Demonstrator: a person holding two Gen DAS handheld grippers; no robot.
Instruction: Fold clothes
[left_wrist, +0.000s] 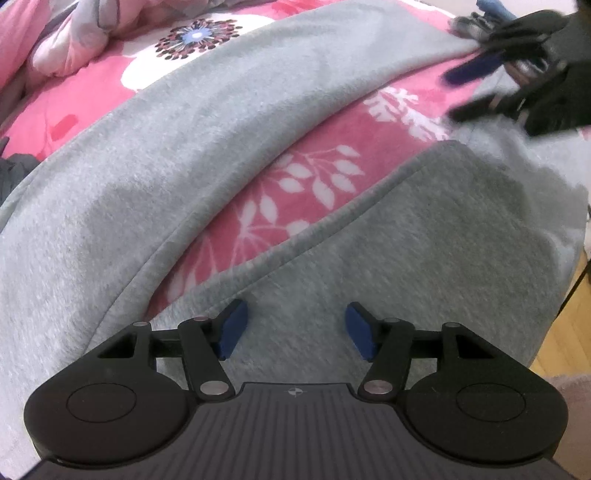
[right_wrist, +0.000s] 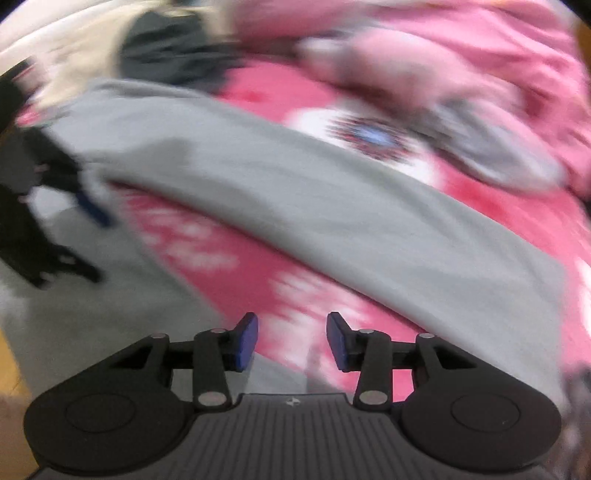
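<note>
A grey fleece garment (left_wrist: 192, 155) lies spread on a pink floral blanket (left_wrist: 295, 199), with two long parts that leave a strip of blanket bare between them. My left gripper (left_wrist: 295, 328) hovers open over the nearer grey part, nothing between its blue pads (left_wrist: 232, 328). At the upper right my right gripper (left_wrist: 480, 88) appears blurred, at the far end of the garment. The right wrist view is smeared: the right gripper (right_wrist: 291, 339) stands open over the blanket (right_wrist: 258, 258), empty, with the grey garment (right_wrist: 295, 192) stretched across ahead. The left gripper (right_wrist: 62, 206) shows at that view's left edge.
Rumpled pink, white and grey bedding (left_wrist: 85, 33) is heaped at the far left. A dark garment (right_wrist: 166, 48) lies beyond the grey one. The bed's edge and a wooden floor (left_wrist: 565, 332) run along the right.
</note>
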